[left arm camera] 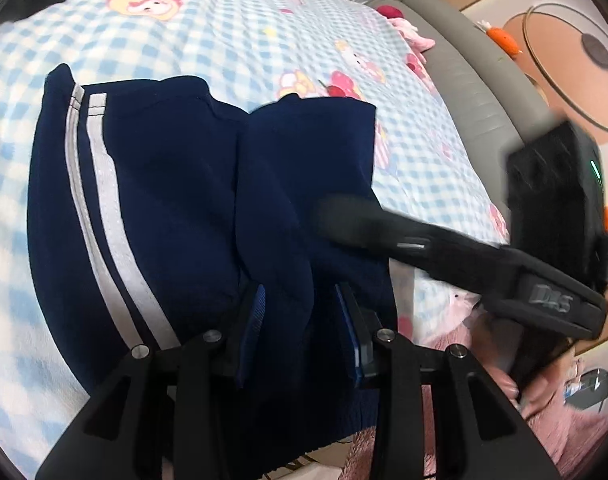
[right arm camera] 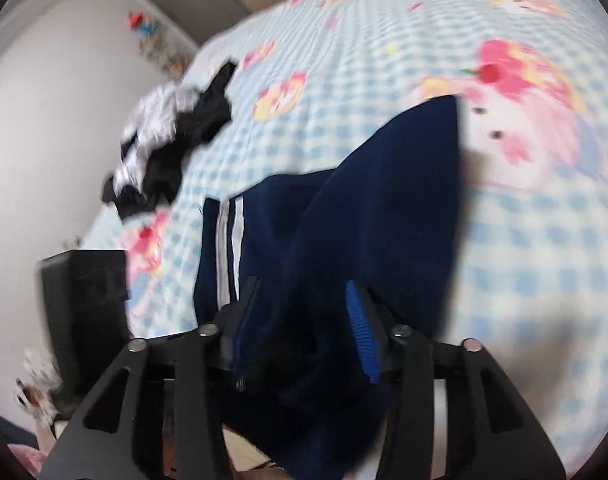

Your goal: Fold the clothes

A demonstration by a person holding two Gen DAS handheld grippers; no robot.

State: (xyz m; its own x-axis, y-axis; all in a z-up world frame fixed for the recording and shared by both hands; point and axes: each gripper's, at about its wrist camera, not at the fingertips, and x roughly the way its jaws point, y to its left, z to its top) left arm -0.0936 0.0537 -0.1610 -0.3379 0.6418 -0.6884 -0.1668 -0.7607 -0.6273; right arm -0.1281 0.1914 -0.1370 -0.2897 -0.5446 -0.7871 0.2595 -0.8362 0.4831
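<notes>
A navy garment with two white stripes (left arm camera: 163, 208) lies partly folded on the blue checked bedspread (left arm camera: 223, 32). My left gripper (left arm camera: 299, 320) is shut on a raised fold of the navy cloth near its close edge. My right gripper (right arm camera: 304, 320) is shut on another bunch of the same garment (right arm camera: 384, 220) and holds it a little above the bed. In the left wrist view the right gripper's black fingers (left arm camera: 360, 220) reach in from the right over the cloth. The right view is blurred.
A heap of black and white clothes (right arm camera: 167, 140) lies further up the bed near the white wall. A grey padded bed edge (left arm camera: 464, 76) runs along the right, with a patterned floor beyond. The left gripper's black body (right arm camera: 83, 304) stands at the left.
</notes>
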